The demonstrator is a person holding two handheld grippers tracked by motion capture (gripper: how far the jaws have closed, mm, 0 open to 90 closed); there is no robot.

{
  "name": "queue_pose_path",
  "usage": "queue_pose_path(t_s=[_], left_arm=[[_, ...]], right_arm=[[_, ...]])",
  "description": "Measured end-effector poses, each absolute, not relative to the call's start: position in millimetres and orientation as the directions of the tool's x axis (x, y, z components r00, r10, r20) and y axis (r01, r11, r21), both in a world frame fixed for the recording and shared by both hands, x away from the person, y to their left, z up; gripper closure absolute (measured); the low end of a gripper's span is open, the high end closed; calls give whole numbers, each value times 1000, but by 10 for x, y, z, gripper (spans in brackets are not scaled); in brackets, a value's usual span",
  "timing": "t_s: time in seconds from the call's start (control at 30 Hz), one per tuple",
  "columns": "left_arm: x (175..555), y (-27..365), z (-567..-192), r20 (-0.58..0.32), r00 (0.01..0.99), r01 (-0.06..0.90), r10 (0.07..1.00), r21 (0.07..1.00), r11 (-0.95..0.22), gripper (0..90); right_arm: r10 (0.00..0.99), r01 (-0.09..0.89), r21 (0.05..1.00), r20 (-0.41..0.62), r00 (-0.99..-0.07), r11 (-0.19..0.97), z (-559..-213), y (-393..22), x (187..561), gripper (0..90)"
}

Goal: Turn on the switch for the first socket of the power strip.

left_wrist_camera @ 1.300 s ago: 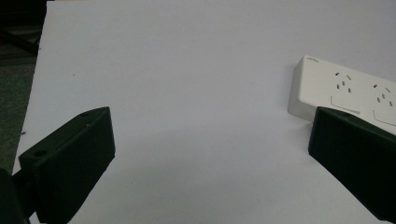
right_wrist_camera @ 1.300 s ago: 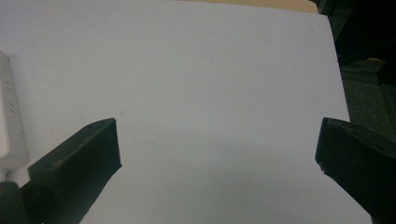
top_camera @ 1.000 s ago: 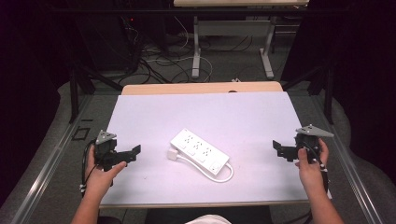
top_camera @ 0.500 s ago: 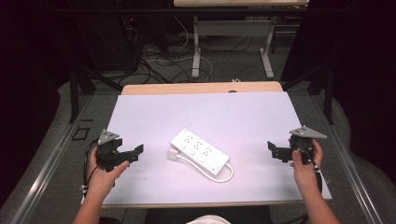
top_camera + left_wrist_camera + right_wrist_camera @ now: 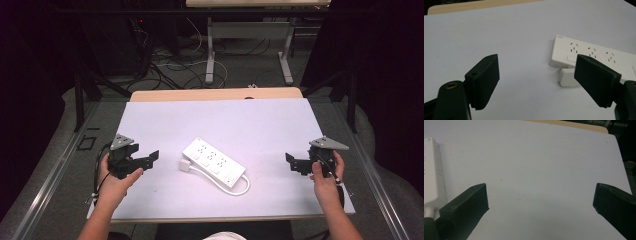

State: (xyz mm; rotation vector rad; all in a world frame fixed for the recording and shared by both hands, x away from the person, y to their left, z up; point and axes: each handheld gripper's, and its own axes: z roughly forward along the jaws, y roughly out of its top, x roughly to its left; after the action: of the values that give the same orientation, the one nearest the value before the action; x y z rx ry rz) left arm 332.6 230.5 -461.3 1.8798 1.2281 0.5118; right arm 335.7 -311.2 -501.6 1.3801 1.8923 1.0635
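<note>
A white power strip (image 5: pixel 214 162) lies slantwise in the middle of the white table top (image 5: pixel 235 120), its plug (image 5: pixel 184 165) by its left end and its cord looped at the near right. My left gripper (image 5: pixel 151 159) hovers left of it and points at the plug. Its jaws have just been closing but still stand apart, with nothing between them. In the left gripper view (image 5: pixel 537 62) the strip (image 5: pixel 599 53) and plug (image 5: pixel 566 77) lie just beyond the right jaw. My right gripper (image 5: pixel 291 163) is open and empty at the table's right; its own view (image 5: pixel 541 191) catches the strip (image 5: pixel 431 170) at the left edge.
A wooden edge (image 5: pixel 215 94) borders the far side of the table top. Beyond it, cables (image 5: pixel 170 65) lie on the floor around the metal legs (image 5: pixel 211 55) of another desk. Grey floor and rails run along both sides of the table.
My left gripper has edged right and slightly up, toward the power strip's plug. The right hand has stayed almost where it was. The strip has not moved.
</note>
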Motion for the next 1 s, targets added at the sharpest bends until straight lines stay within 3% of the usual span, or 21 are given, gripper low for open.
queue_pose_path(t_s=[0.67,1.0], left_arm=[[3481,2042,-4457,-109,482,566,869,796,-214,369],[3543,1928,-4413,-114,494,575,862,786,-226,383]], right_arm=[[949,509,847,16,-316,155,-5050,-3119,3293,0],[948,515,841,9,-320,166,-5070,-3114,3282,0]])
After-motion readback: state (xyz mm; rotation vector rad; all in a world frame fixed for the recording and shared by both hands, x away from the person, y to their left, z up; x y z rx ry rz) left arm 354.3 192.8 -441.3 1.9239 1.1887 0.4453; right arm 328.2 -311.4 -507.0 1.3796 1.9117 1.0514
